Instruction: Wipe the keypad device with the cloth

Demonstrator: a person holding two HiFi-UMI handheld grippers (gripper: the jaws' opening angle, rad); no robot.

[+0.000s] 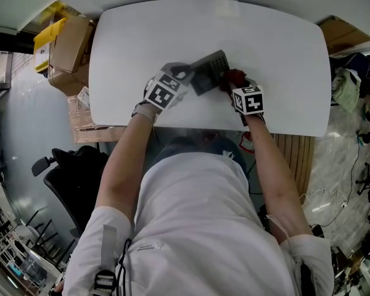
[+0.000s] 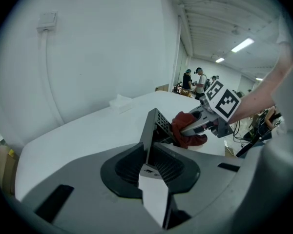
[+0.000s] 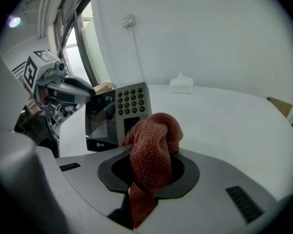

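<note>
The keypad device (image 1: 209, 71) is a dark grey slab with a screen and number keys, held tilted above the white table (image 1: 142, 36). My left gripper (image 1: 186, 74) is shut on its left edge. In the left gripper view the device (image 2: 150, 130) stands edge-on between the jaws of that gripper (image 2: 149, 147). My right gripper (image 1: 232, 82) is shut on a red cloth (image 1: 235, 77), which touches the device's right side. From the right gripper view the bunched cloth (image 3: 154, 143) rises out of the right gripper (image 3: 149, 167), just in front of the keypad face (image 3: 129, 104).
A white tissue box (image 3: 181, 84) sits near the table's far edge. Cardboard boxes (image 1: 68, 42) are stacked off the table's left end, and an office chair (image 1: 68, 165) stands at the near left. Several people (image 2: 198, 79) stand far off down the room.
</note>
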